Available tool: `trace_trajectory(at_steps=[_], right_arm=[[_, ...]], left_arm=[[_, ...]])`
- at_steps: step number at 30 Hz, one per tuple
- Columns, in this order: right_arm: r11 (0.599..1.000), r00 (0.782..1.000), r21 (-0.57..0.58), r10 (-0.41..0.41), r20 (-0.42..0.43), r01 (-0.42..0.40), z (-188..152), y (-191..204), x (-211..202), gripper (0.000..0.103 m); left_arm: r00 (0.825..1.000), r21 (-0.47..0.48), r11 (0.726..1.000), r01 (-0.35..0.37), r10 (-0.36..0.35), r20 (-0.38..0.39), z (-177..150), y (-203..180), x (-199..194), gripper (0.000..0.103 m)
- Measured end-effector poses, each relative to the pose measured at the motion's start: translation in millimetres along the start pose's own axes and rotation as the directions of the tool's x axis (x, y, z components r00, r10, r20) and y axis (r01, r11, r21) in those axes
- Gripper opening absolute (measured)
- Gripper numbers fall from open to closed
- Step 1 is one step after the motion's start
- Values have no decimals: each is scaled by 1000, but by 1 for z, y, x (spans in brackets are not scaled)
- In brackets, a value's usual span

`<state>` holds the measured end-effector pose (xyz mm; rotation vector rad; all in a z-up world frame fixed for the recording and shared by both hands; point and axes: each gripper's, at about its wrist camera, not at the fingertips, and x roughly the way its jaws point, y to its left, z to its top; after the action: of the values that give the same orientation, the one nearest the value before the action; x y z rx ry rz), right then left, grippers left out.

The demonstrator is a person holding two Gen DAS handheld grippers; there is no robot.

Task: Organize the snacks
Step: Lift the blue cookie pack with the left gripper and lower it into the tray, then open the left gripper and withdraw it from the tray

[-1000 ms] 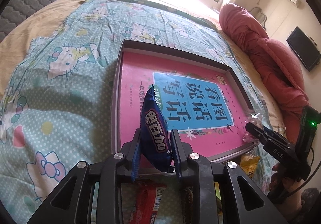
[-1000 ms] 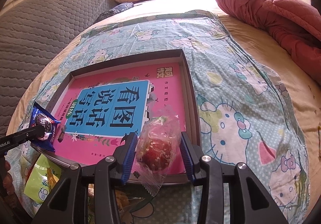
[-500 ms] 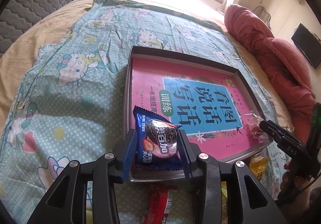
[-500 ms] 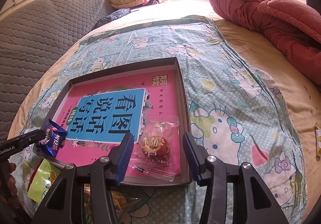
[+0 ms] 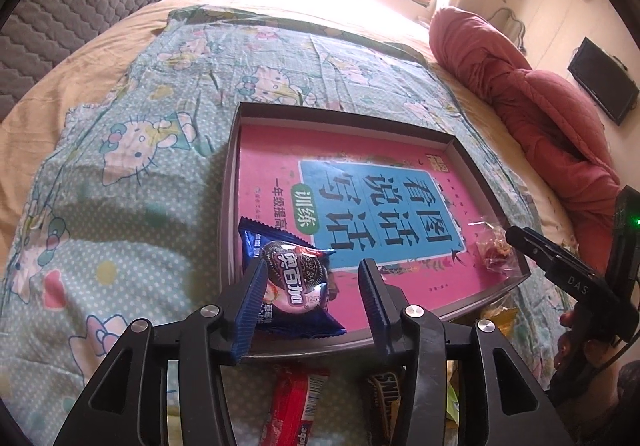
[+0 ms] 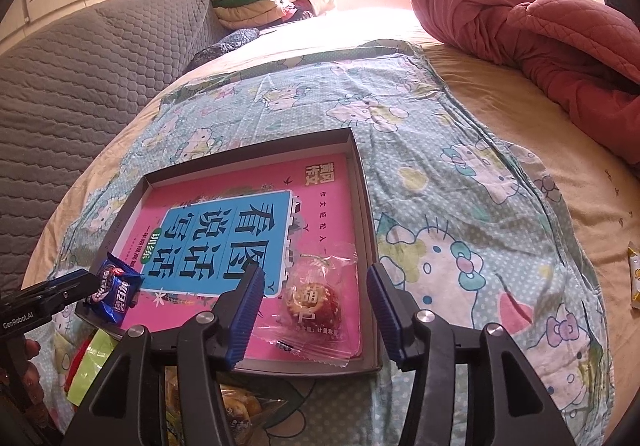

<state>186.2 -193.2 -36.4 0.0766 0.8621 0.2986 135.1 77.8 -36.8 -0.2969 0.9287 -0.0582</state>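
Note:
A shallow grey tray (image 5: 344, 114) lined with a pink and blue book cover lies on the cartoon-cat sheet. A blue cookie packet (image 5: 294, 282) lies flat in its near left corner, between the fingers of my left gripper (image 5: 312, 306). Those jaws are opening, and a gap shows on the packet's right side. In the right wrist view a clear-wrapped red snack (image 6: 316, 300) lies in the near right corner of the tray (image 6: 248, 154). My right gripper (image 6: 316, 316) straddles it, its jaws also opening, with both pads clear of the wrapper.
Loose snacks lie on the sheet in front of the tray: a red packet (image 5: 296, 402), a brown bar (image 5: 384, 398) and a yellow-green bag (image 6: 90, 362). A yellow packet (image 6: 634, 282) sits far right. A red quilt (image 6: 540, 26) is heaped at the right and a grey quilted headboard (image 6: 80, 66) at the left.
Both pairs of jaws have widened. The blue packet, pinched upright before, now lies flat in the tray. The red snack has left the right pads and rests on the tray floor.

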Motion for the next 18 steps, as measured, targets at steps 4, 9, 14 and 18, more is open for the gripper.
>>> trace_trajectory(at_steps=[4,9,14,18], right_arm=[[1000,1000,7,20,16,-20,1,1,-5,55],[999,996,7,53,70,-53,4,4,-19,64],[998,995,-1,55,88,-56,6,6,-24,65],[999,993,-7,46,108,-45,6,6,-31,68]], left_arm=[[999,-6,1000,-19,19,26,1,1,-11,56],[998,-1,999,-35,35,47,1,-2,-21,59],[995,25,998,-56,54,79,0,-7,-34,63],[993,34,997,-66,63,99,-1,-10,-44,64]])
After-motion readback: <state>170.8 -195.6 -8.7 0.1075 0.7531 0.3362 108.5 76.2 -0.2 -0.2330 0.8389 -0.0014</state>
